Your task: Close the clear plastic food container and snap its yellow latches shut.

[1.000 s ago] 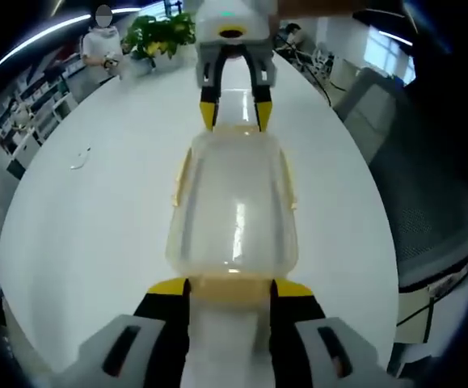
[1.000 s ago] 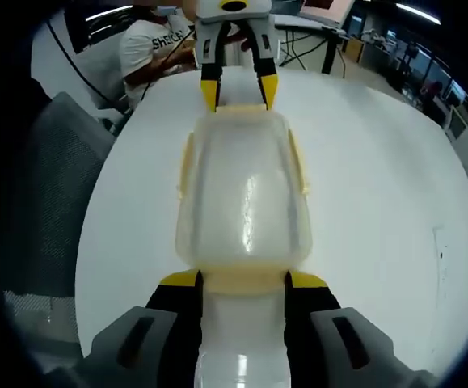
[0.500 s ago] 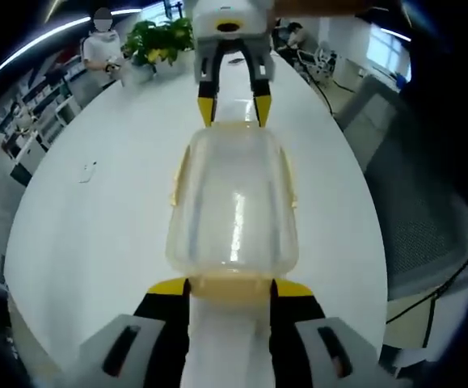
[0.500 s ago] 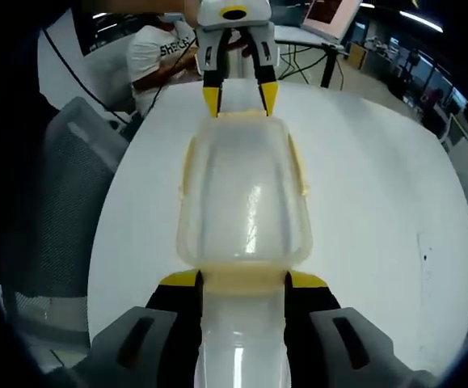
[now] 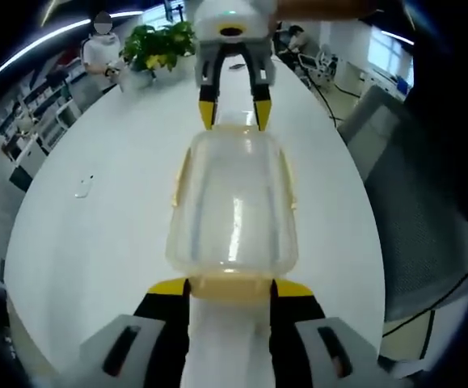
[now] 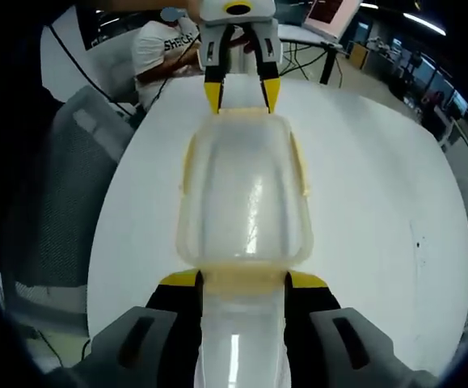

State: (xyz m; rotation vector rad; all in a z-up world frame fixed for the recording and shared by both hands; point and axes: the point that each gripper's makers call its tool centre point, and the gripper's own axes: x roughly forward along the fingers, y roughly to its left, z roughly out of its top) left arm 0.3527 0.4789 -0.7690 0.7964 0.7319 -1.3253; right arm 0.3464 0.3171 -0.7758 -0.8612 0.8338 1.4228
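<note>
Clear lidded container (image 5: 232,212), yellow latches, grasped endwise by left gripper (image 5: 230,289) and right gripper (image 6: 242,282).

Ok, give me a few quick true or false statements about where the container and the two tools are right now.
1. The clear container has its lid on. True.
2. The left tool and right tool are at opposite ends of the container. True.
3. The container sits on a dark wooden table. False: the table is white.
4. The container is packed with red food. False: it looks empty.
5. A potted plant stands at the table's far end. True.
</note>
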